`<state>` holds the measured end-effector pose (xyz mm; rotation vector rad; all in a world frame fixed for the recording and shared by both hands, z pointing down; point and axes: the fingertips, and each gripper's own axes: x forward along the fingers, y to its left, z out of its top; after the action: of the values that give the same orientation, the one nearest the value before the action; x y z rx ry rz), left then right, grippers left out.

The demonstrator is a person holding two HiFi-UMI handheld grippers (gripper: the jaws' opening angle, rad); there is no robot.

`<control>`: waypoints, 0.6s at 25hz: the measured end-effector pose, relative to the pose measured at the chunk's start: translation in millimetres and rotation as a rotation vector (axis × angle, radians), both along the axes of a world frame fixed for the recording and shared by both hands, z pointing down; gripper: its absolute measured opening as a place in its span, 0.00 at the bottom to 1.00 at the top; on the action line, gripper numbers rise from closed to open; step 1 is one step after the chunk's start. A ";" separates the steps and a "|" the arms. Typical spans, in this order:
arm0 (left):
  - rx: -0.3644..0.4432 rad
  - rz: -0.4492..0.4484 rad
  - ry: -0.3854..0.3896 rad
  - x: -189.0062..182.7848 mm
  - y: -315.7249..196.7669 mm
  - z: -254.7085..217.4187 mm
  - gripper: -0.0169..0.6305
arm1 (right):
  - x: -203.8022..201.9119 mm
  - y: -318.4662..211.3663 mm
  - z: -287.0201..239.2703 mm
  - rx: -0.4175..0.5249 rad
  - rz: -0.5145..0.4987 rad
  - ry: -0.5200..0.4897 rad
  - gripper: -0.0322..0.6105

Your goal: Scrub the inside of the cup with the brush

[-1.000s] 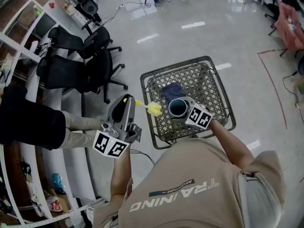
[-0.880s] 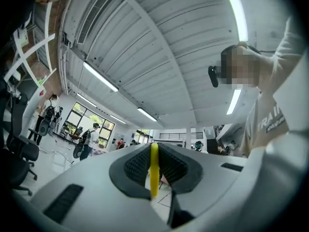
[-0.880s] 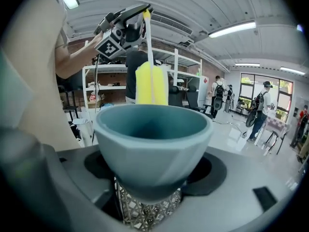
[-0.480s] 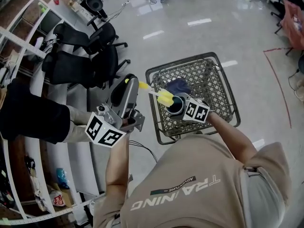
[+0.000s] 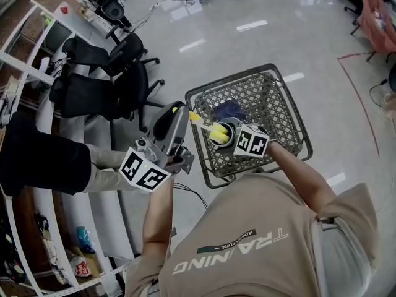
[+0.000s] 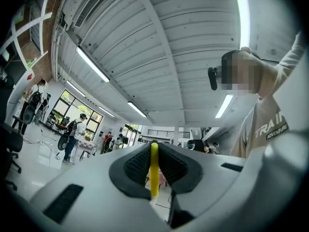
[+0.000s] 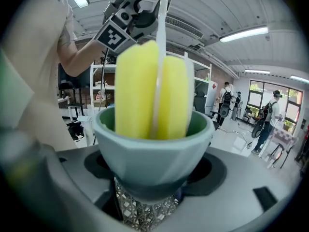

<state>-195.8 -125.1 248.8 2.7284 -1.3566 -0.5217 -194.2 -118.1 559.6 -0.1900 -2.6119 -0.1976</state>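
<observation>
A pale green cup [image 7: 153, 151] sits clamped between the jaws of my right gripper [image 7: 154, 175], held over the mesh basket [image 5: 272, 107]. The yellow sponge head of the brush [image 7: 152, 93] reaches down inside the cup [image 5: 224, 135]. Its thin handle [image 6: 154, 166] runs back to my left gripper [image 6: 154, 170], which is shut on it. In the head view the left gripper [image 5: 179, 119] is at the basket's left edge, and the right gripper [image 5: 238, 141] has its marker cube just right of the cup.
A dark blue cloth [image 5: 229, 110] lies in the basket behind the cup. Black office chairs [image 5: 102, 85] and white shelving [image 5: 31, 60] stand to the left. A person's dark sleeve [image 5: 37, 159] shows at the far left. Glossy floor surrounds the basket.
The left gripper has carried the brush rightward and down, so the sponge head went from beside the cup to inside it. The right gripper kept the cup in about the same place.
</observation>
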 end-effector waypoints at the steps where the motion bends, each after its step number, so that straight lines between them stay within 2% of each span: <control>1: -0.007 -0.001 0.006 -0.5 -1.7 5.1 0.11 | -0.3 -0.2 -1.5 0.001 0.005 -0.003 0.67; 8: -0.059 -0.037 0.018 -6.2 -4.5 41.6 0.11 | 0.5 -0.6 -21.1 -0.046 0.040 -0.079 0.67; 15: -0.071 -0.093 0.066 -21.9 -0.6 53.2 0.11 | 7.6 0.3 -22.0 -0.026 0.031 -0.053 0.67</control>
<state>-217.7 -125.7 302.0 2.5788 -1.4620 -0.5535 -186.6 -117.8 537.6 -0.1558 -2.6691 -0.1595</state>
